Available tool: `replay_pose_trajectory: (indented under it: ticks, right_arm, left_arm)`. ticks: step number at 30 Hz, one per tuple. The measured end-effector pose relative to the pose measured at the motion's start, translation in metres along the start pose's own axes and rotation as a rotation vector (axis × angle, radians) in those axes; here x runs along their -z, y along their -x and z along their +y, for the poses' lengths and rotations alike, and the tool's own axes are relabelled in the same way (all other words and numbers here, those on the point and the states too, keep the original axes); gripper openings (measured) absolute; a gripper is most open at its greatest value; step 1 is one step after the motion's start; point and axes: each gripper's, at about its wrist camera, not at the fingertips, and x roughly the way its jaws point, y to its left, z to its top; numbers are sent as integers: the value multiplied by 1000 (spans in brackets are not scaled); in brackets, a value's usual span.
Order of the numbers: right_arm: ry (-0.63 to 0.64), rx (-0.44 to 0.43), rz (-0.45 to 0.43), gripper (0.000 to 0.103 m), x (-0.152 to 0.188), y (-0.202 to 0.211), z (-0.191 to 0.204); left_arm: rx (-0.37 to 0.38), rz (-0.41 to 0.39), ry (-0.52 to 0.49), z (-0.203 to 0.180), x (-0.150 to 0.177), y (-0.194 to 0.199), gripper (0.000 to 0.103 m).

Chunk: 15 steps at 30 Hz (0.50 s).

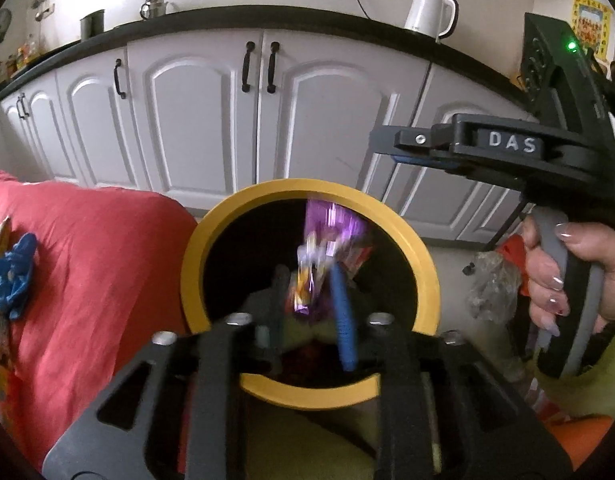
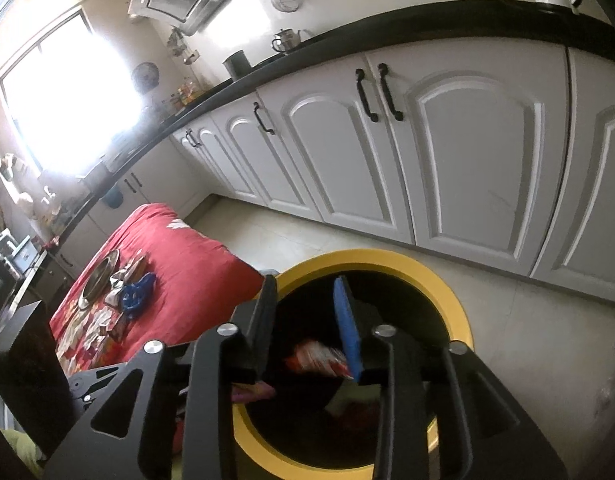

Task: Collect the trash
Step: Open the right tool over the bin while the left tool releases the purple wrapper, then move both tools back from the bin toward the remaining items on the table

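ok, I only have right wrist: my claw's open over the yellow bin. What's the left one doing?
Observer: The left claw is over the yellow bin too, with a purple wrapper between its fingers. It's blurred, so I can't tell if it's gripped.
Operator: Anything by my right hand?
Observer: A crumpled clear plastic bag shows just below the right hand, to the right of the bin.
Operator: Status light on my rig?
Observer: A green light is lit on the black unit behind the right claw.
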Motion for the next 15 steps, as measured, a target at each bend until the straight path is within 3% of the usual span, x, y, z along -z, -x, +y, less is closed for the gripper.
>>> replay_pose_trajectory:
  ticks: [4,6,7,10,15]
  right_arm:
    - [-13,20,-15,44,-1,2,-4]
    - [-14,29,-20,46,-2,2,-5]
    - [-14,35,-21,48,-2,3,-4]
    - [-10,47,-38,62,-2,5,-1]
    - [15,60,-67,77,-2,9,10]
  left_arm:
    - [-9,5,17,4,2,-2,48]
    - [-23,-1,26,6,3,1,66]
    - [-25,-6,30,7,3,3,69]
    - [-41,-24,52,12,4,11,89]
    - [-69,-50,95,24,3,24,92]
